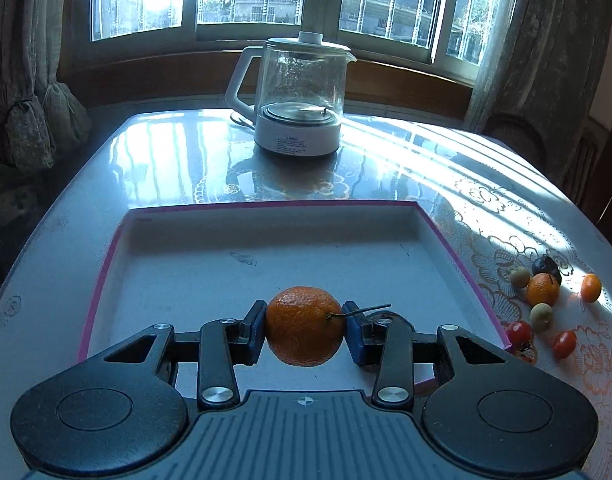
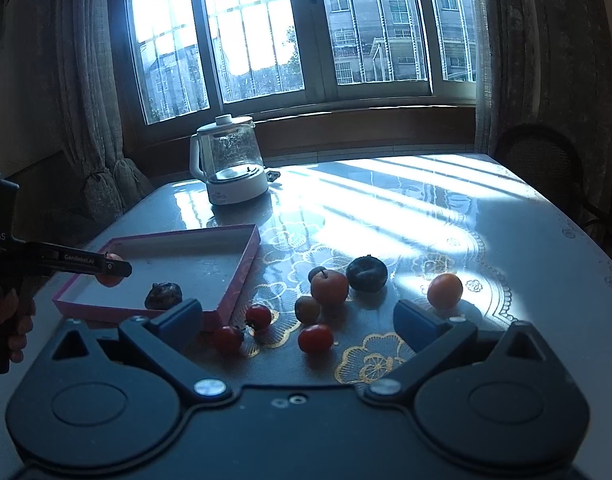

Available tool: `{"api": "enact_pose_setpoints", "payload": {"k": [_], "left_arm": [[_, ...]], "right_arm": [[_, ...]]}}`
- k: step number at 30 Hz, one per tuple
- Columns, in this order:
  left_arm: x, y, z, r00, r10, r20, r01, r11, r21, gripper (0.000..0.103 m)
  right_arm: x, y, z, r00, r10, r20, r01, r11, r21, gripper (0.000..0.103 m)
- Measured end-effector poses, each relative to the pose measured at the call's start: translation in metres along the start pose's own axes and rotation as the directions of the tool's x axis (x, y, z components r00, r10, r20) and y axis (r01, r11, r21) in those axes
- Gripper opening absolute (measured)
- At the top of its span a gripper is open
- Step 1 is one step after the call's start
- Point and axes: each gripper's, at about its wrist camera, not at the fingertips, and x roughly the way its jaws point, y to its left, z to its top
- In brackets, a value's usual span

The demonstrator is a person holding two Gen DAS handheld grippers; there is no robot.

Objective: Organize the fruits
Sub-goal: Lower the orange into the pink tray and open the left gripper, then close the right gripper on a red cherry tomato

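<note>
My left gripper (image 1: pixel 304 330) is shut on an orange mandarin (image 1: pixel 303 326) with a thin stem and holds it over the near part of a pink-edged white tray (image 1: pixel 265 256). The right wrist view shows that gripper (image 2: pixel 109 268) over the tray (image 2: pixel 241 272), where a dark fruit (image 2: pixel 163 296) lies. My right gripper (image 2: pixel 297 326) is open and empty above loose fruit on the table: three cherry tomatoes (image 2: pixel 315 338), a mandarin (image 2: pixel 329 287), a dark plum (image 2: pixel 366 273), an orange fruit (image 2: pixel 445 290) and small brownish fruits (image 2: pixel 307 309).
A glass kettle (image 1: pixel 297 96) on a white base stands at the back of the glossy table (image 1: pixel 177 168). The same loose fruit (image 1: pixel 542 289) lies to the right of the tray in the left wrist view. Curtains and a window are behind. A chair (image 2: pixel 538 168) stands at the right.
</note>
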Motion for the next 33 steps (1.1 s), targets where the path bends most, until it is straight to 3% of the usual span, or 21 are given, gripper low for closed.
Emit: {"api": "enact_pose_setpoints", "payload": {"k": [12,15,19,20,29,30,32,33], "left_arm": [[0.006,0.006,-0.001,1.0,0.008,-0.009,-0.007,1.0,0.005,0.044],[-0.006,0.005,-0.006,1.0,-0.017,-0.004,0.017,1.0,-0.001,0.057],[-0.027,0.001,-0.012,0.999,-0.042,0.023,0.042,0.999,0.007,0.1],[-0.034,-0.001,-0.013,0.999,-0.038,0.034,0.038,0.999,0.015,0.103],[-0.065,0.006,-0.025,0.998,-0.04,0.052,0.039,0.999,0.018,0.103],[-0.066,0.009,-0.026,0.998,-0.04,0.049,0.04,0.999,0.012,0.103],[-0.067,0.015,-0.029,0.998,-0.04,0.042,0.04,0.999,-0.004,0.103],[-0.067,0.018,-0.03,0.998,-0.039,0.039,0.039,0.999,-0.013,0.103]], "right_arm": [[0.005,0.008,-0.001,1.0,-0.001,-0.023,0.001,1.0,-0.003,0.102],[0.011,0.011,-0.002,0.999,-0.001,-0.044,0.001,1.0,-0.009,0.103],[0.023,0.017,-0.002,0.997,-0.007,-0.074,0.004,0.999,-0.041,0.103],[0.027,0.018,-0.002,0.997,-0.009,-0.079,0.005,0.999,-0.054,0.103],[0.084,0.022,-0.008,0.982,-0.082,-0.169,0.057,0.987,-0.151,0.101],[0.091,0.019,-0.01,0.979,-0.089,-0.183,0.063,0.987,-0.147,0.098],[0.1,0.014,-0.012,0.975,-0.083,-0.205,0.057,0.99,-0.129,0.077],[0.105,0.011,-0.014,0.972,-0.079,-0.223,0.054,0.992,-0.118,0.074]]}}
